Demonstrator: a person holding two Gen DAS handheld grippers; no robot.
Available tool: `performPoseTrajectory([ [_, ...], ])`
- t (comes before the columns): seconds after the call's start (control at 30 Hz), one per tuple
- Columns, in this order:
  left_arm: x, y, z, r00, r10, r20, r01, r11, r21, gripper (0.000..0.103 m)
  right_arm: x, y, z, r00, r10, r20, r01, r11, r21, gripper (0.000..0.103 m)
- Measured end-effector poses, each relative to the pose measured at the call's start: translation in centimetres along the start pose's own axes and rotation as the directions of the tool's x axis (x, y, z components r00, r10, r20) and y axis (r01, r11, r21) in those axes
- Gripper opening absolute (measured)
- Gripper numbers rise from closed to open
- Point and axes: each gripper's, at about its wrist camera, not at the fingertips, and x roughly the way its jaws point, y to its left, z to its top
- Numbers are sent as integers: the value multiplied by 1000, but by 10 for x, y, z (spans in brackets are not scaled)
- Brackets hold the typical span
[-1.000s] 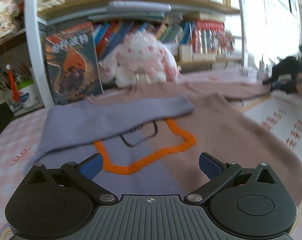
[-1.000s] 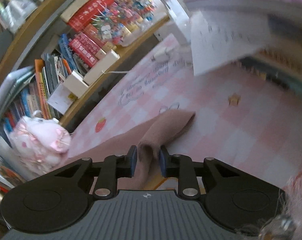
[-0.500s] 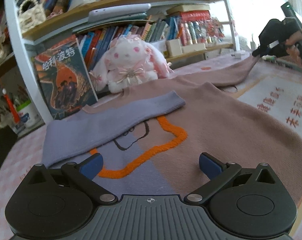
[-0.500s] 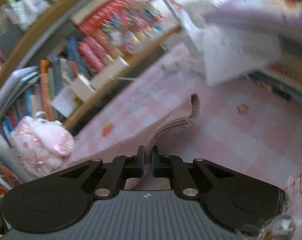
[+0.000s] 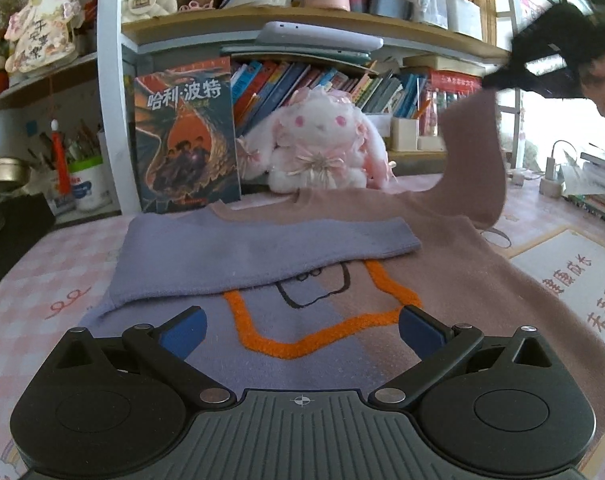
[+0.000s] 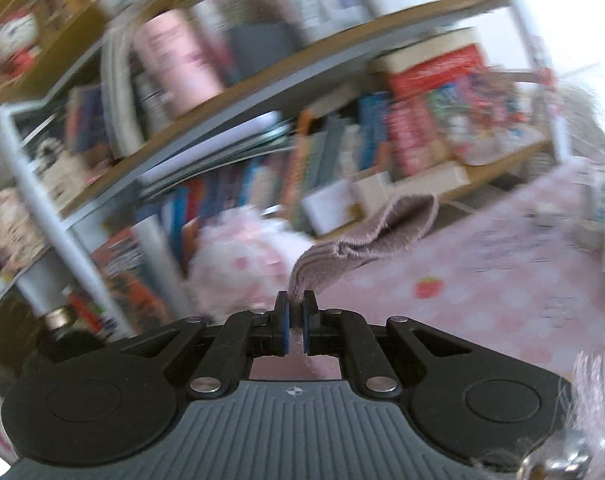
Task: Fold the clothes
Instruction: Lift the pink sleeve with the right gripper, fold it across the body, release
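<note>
A sweater [image 5: 454, 280], half purple and half dusty pink with an orange outline, lies flat on the pink checked table [image 5: 42, 300]. Its purple sleeve [image 5: 262, 252] is folded across the chest. My left gripper [image 5: 302, 328] is open and empty, low over the sweater's hem. My right gripper [image 6: 296, 320] is shut on the pink sleeve's cuff [image 6: 366, 240]. In the left wrist view it shows at the upper right [image 5: 542, 60], holding the pink sleeve [image 5: 474, 168] up in the air above the table.
A bookshelf [image 5: 302, 28] stands behind the table with a plush rabbit [image 5: 318, 144] and an upright book [image 5: 186, 136] in front of it. A white paper with red characters [image 5: 574, 280] lies right of the sweater. A white cup of pens [image 5: 82, 184] stands far left.
My right gripper has lifted the pink sleeve off the table and swung it up and leftward. My left gripper has stayed open over the hem.
</note>
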Motion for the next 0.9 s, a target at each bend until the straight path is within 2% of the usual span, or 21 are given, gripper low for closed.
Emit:
performPoseTrajectory([
  [0.2, -1, -1, 0, 1000, 5, 1, -5, 1000, 0, 103, 30, 69, -15, 994, 83, -66, -90, 991, -101, 6],
  [0.43, -2, 0, -1, 1000, -3, 11, 3, 1000, -1, 103, 71, 137, -52, 981, 124, -150, -157, 959, -234, 6],
  [0.7, -4, -1, -1, 1000, -14, 22, 14, 1000, -1, 103, 97, 179, -96, 974, 96, -207, -173, 903, -394, 6],
  [0.9, -6, -1, -1, 999, -20, 27, 20, 1000, 1, 103, 115, 192, -115, 964, 71, -258, -184, 877, -444, 6],
])
